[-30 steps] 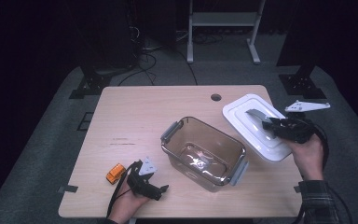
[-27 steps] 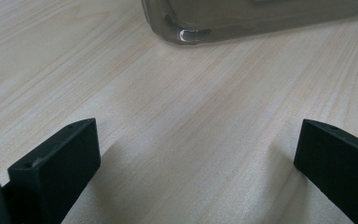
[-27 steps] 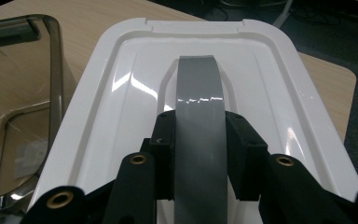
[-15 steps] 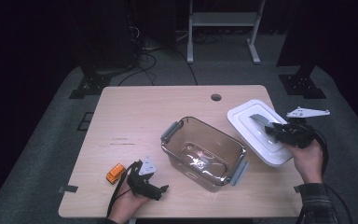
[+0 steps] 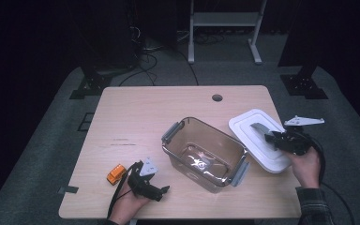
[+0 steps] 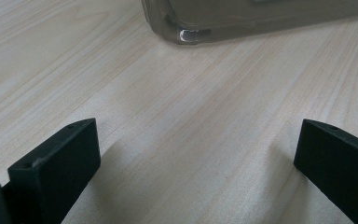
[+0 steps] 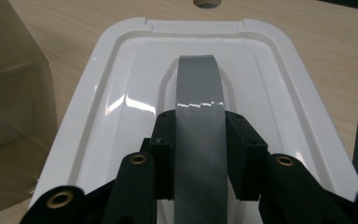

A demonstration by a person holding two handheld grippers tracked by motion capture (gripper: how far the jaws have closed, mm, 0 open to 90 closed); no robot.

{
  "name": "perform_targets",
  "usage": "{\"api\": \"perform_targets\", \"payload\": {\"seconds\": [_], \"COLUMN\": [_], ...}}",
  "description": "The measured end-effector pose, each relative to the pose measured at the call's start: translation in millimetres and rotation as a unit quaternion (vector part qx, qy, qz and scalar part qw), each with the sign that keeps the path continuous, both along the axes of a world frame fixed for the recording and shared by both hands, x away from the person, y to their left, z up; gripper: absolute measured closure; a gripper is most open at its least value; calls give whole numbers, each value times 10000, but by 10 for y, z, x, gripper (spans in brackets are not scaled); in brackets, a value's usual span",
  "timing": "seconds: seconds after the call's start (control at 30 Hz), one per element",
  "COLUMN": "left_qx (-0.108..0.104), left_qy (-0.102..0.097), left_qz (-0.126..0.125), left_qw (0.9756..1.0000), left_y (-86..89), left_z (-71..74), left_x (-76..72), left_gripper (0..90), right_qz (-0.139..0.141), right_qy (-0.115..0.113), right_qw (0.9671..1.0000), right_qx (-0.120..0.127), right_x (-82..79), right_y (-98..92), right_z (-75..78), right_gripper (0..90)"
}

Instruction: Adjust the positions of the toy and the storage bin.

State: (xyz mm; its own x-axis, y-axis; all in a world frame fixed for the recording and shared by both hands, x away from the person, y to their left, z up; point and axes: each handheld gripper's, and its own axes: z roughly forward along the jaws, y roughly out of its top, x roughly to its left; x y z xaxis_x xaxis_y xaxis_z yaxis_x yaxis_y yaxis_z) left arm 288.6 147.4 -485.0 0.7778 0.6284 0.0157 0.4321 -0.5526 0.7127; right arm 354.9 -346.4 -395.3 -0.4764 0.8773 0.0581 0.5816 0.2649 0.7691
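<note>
Right hand-held gripper (image 7: 199,154) clamps the grey handle (image 7: 196,84) of the white lid (image 5: 259,138) just beside the clear bin (image 5: 204,152) on the counter (image 5: 140,117), left hand-held gripper (image 6: 200,163) wide open and empty; a tilted lift could knock that bin.

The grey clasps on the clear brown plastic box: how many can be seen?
2: one grey clasp at the box's far-left end, the other grey clasp at its near-right end. More may be hidden.
</note>
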Motion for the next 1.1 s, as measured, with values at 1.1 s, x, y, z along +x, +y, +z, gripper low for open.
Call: {"api": "perform_targets", "payload": {"seconds": [1.1], "left_qx": [-15], "left_qy": [0], "left_qz": [6], "left_qw": [10000], "left_y": [2], "left_z": [-1], "left_x": [-3], "left_gripper": [0], "right_qz": [45], "right_qy": [471], "right_qw": [9984], "right_qx": [-307], "right_x": [119], "right_y": [170], "right_z": [-533], "right_gripper": [662]}}
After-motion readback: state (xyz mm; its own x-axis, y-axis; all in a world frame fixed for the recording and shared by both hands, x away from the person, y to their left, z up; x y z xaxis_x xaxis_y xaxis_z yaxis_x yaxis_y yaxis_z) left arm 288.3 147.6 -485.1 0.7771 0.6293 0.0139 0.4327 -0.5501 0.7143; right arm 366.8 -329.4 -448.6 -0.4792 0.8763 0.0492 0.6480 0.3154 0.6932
